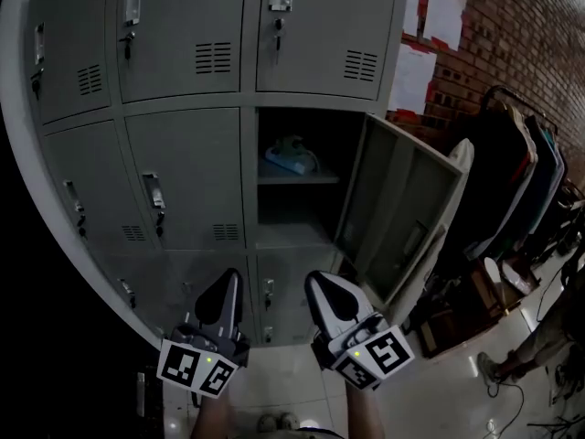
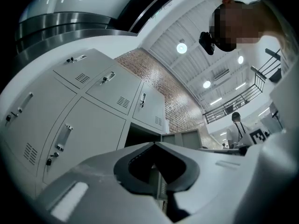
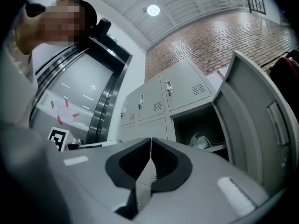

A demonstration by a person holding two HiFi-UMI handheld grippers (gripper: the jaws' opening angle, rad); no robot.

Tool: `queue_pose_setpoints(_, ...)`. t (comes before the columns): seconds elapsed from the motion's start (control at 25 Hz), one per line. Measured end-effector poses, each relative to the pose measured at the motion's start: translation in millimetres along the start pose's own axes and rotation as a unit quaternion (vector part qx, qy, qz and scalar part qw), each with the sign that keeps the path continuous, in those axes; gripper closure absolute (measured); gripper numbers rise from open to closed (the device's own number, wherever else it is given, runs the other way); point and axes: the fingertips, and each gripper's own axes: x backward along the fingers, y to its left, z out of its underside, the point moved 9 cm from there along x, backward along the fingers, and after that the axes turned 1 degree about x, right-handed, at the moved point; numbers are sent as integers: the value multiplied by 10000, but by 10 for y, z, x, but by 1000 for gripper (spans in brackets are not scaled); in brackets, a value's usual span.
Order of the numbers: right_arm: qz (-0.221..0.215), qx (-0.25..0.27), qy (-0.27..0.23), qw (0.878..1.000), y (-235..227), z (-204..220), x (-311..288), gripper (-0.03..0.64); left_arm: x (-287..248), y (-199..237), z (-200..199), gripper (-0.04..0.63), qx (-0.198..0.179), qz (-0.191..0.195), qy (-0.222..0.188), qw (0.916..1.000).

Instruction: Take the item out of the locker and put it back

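A pale blue and white item, shaped like a clothes iron [image 1: 291, 158], lies on the upper shelf of the open locker compartment [image 1: 297, 210]; the right gripper view also shows the iron [image 3: 202, 141]. The locker door [image 1: 402, 218] is swung out to the right. My left gripper [image 1: 230, 277] hangs low in front of the bottom row of lockers, jaws shut and empty. Beside it, my right gripper [image 1: 320, 282] is also shut with nothing in it. Both are well below and in front of the shelf. In their own views the left gripper [image 2: 154, 143] and right gripper [image 3: 150, 138] show tips touching.
Grey lockers with closed doors [image 1: 187, 176] fill the left and top. A clothes rack with dark garments [image 1: 516, 172] stands at the right by a brick wall with papers [image 1: 430, 26]. Another person's foot [image 1: 494, 369] is at the bottom right.
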Motion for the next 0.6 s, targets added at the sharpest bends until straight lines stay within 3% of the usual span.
queue_pose_setpoints(0.24, -83, 373, 143, 9992, -523, 44, -663, 617, -204, 231, 117, 592, 31, -187, -36, 9998)
queue_pose_setpoints(0.36, 195, 650, 404, 9969, -952, 40, -1160, 597, -258, 343, 187, 592, 126, -268, 22, 9996)
queue_pose_setpoints(0.4, 315, 609, 541, 9962, -1135, 36, -1359, 494, -281, 372, 203, 592, 141, -270, 37, 9995)
queue_pose_setpoints(0.44, 446, 551, 694, 9951, -1330, 32, -1568, 324, -302, 398, 218, 592, 158, -269, 46, 9995)
queue_pose_setpoints(0.48, 614, 514, 849, 9932, -1525, 30, -1767, 258, -320, 421, 234, 592, 177, -269, 53, 9995)
queue_pose_setpoints(0.6, 1113, 415, 1313, 9842, -2019, 86, -2198, 241, -341, 482, 299, 592, 211, -294, 121, 9993)
